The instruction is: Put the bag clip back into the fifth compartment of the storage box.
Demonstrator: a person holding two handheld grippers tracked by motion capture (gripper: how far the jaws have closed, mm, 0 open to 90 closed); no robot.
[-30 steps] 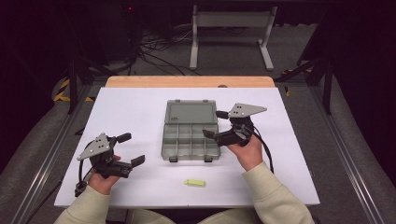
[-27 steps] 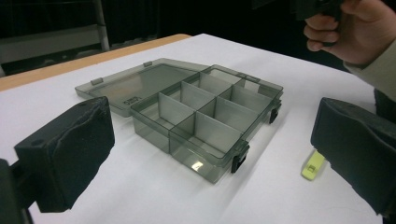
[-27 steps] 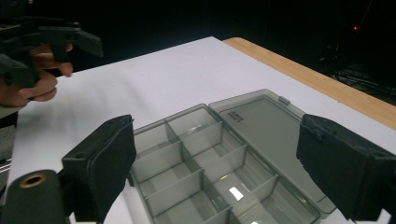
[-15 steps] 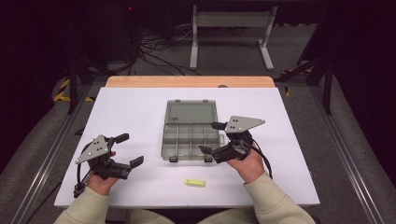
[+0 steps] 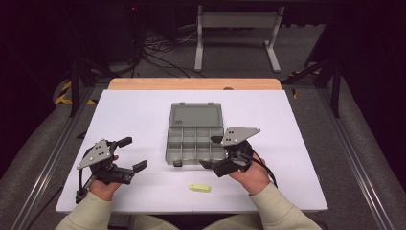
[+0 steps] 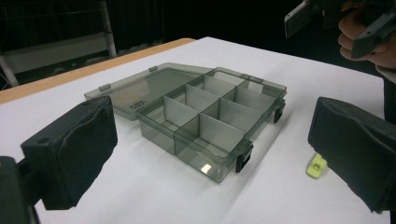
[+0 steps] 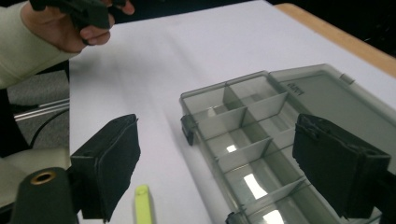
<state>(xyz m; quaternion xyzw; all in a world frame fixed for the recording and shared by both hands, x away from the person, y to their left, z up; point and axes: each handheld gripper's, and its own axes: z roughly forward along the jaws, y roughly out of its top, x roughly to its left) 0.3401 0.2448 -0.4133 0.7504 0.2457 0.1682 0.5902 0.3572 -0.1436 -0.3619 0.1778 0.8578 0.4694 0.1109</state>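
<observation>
A clear grey compartment box [image 5: 195, 142] lies open mid-table, its lid [image 5: 195, 115] flat behind it and its compartments empty. A small yellow-green piece [image 5: 199, 188] lies in front of the box. My right gripper [image 5: 209, 152] hovers at the box's front right corner, open; its jaws have just narrowed a little with nothing gripped. In the right gripper view the box [image 7: 243, 126] and the yellow piece [image 7: 142, 203] lie beyond the open right gripper [image 7: 224, 163]. My left gripper [image 5: 133, 153] rests open left of the box. The left gripper view shows the box [image 6: 187, 140] and the piece [image 6: 316, 165].
The white tabletop [image 5: 134, 115] ends in a wooden strip [image 5: 191, 84] at the far side. A metal stand [image 5: 237, 33] and cables sit on the floor behind. Rails run along both sides of the table.
My right gripper has moved toward the person and slightly left, from beside the box's right edge to its front right corner. The left gripper has stayed put.
</observation>
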